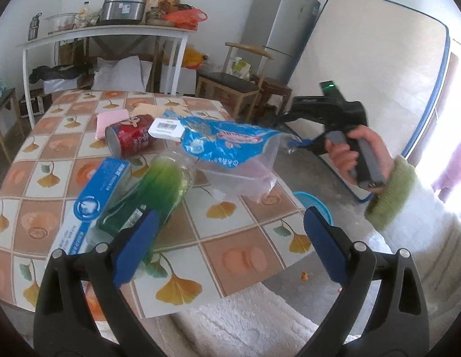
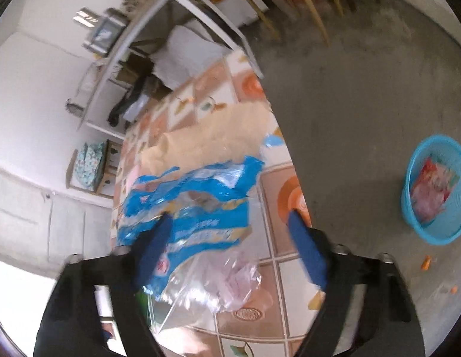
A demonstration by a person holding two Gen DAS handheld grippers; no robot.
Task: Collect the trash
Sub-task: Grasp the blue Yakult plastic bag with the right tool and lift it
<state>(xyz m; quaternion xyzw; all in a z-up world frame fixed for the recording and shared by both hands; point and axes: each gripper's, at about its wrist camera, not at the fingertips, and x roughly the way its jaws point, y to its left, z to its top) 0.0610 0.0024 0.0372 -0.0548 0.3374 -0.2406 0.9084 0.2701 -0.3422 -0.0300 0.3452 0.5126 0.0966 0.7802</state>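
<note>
A blue-and-clear plastic bag (image 1: 227,145) lies crumpled on the tiled table (image 1: 239,255), partly over a green bottle (image 1: 159,190) on its side. Beside them are a blue carton (image 1: 93,205), a red can (image 1: 132,136) and a white barcode card (image 1: 166,128). My left gripper (image 1: 230,232) stands open near the table's front edge, its left finger beside the bottle. My right gripper (image 2: 230,226) straddles the plastic bag (image 2: 194,208); its pads stand apart and do not press it. In the left wrist view the right gripper (image 1: 299,144) meets the bag's right end, held by a hand.
A blue basket (image 2: 435,196) with wrappers in it stands on the concrete floor right of the table, also seen as the basket (image 1: 313,205). A white rug (image 1: 245,321), a wooden chair (image 1: 230,80), a fridge (image 1: 278,23), a leaning mattress (image 1: 379,59) and a cluttered white shelf (image 1: 105,29) surround the table.
</note>
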